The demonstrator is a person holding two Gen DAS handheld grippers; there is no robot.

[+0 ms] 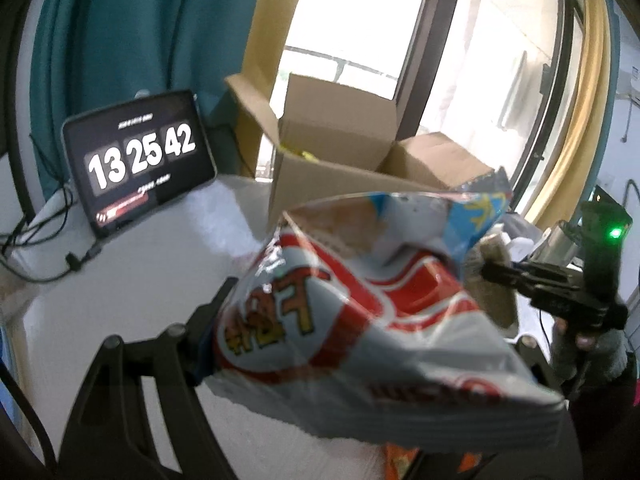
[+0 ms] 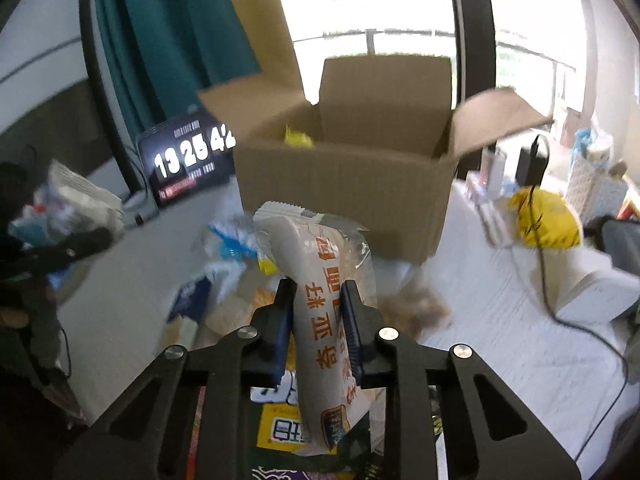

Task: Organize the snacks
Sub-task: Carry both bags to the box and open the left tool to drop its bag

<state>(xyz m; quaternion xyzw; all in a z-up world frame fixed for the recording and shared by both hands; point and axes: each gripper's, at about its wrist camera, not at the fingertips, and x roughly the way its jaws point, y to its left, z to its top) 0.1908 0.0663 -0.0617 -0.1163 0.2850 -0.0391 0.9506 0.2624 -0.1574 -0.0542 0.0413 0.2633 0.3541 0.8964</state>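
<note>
Presently both grippers hold snacks before the box (image 2: 344, 200): right gripper (image 2: 318, 320) clamps an upright bread pack (image 2: 320, 312), left gripper (image 1: 360, 320) grips a chip bag (image 1: 360, 320); box opening lies straight ahead

The open cardboard box (image 2: 344, 192) stands on the table (image 2: 472, 320), with the clock display (image 2: 188, 160) to its left. Loose snack packets (image 2: 232, 248) lie before the box; a bag (image 2: 544, 220) sits to its right.
</note>
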